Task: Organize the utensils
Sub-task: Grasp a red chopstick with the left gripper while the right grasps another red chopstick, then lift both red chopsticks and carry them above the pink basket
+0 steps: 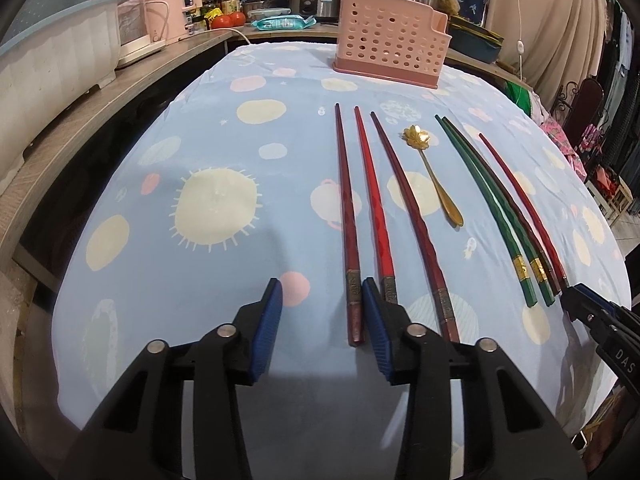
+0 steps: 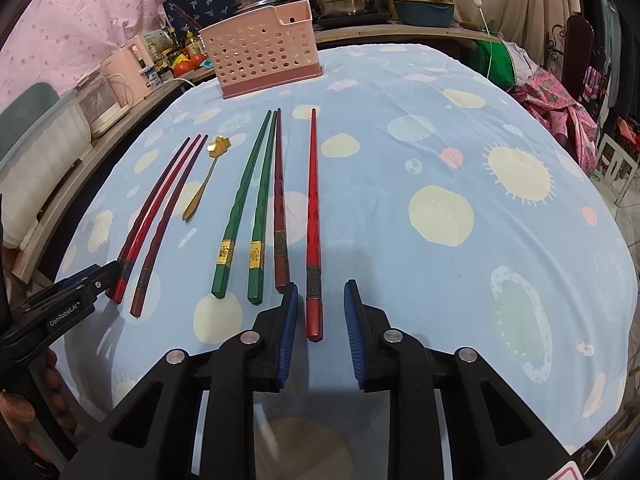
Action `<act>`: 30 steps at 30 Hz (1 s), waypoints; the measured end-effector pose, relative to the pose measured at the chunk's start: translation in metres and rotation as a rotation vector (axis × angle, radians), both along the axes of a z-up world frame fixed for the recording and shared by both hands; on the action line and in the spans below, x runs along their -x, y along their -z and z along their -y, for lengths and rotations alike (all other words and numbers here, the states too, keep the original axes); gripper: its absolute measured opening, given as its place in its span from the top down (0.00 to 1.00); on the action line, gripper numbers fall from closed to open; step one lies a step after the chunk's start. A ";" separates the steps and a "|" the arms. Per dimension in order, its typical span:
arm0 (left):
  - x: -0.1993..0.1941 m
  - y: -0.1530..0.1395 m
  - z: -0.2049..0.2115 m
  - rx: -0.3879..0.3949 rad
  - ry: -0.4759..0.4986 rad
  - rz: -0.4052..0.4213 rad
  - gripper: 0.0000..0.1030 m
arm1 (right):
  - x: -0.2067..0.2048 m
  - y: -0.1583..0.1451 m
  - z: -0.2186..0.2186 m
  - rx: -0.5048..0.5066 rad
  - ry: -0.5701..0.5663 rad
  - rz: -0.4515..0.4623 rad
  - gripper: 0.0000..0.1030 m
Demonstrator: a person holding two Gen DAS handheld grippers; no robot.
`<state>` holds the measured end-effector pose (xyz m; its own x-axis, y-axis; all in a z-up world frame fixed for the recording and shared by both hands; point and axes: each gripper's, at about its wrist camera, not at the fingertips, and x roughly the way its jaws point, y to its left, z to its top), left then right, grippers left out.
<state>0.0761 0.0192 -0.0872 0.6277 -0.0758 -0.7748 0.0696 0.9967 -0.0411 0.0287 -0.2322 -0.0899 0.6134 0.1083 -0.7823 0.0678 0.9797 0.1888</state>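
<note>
Chopsticks (image 1: pixel 382 216) and spoon (image 1: pixel 434 176) lie before pink basket (image 1: pixel 390 46).

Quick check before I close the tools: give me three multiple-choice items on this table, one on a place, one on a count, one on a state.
1. The gold spoon lies:
A. inside the pink basket
B. between the three reddish chopsticks and the green ones
C. to the right of every chopstick

2. Green chopsticks on the cloth:
A. one
B. two
C. four

3. The bright red chopstick at the right tool is:
A. lifted in a grip
B. standing in the basket
C. flat on the cloth between parted fingers

Key:
1 B: the gold spoon sits in that gap.
2 B: the green chopsticks are a pair.
3 C: the right tool straddles the bright red chopstick, with gaps on both sides.
</note>
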 end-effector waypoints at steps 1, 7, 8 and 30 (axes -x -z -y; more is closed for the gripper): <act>0.000 0.000 0.000 0.000 0.001 0.001 0.68 | 0.000 0.000 0.000 0.004 -0.001 0.001 0.80; 0.000 0.000 0.003 0.021 0.032 -0.002 0.88 | -0.001 0.001 -0.001 0.017 -0.008 0.007 0.87; 0.001 0.000 0.003 0.027 0.036 -0.004 0.90 | -0.001 0.001 -0.001 0.016 -0.010 0.007 0.89; 0.022 -0.069 -0.002 0.139 0.050 0.106 0.93 | 0.017 -0.057 0.002 -0.021 -0.018 0.139 0.93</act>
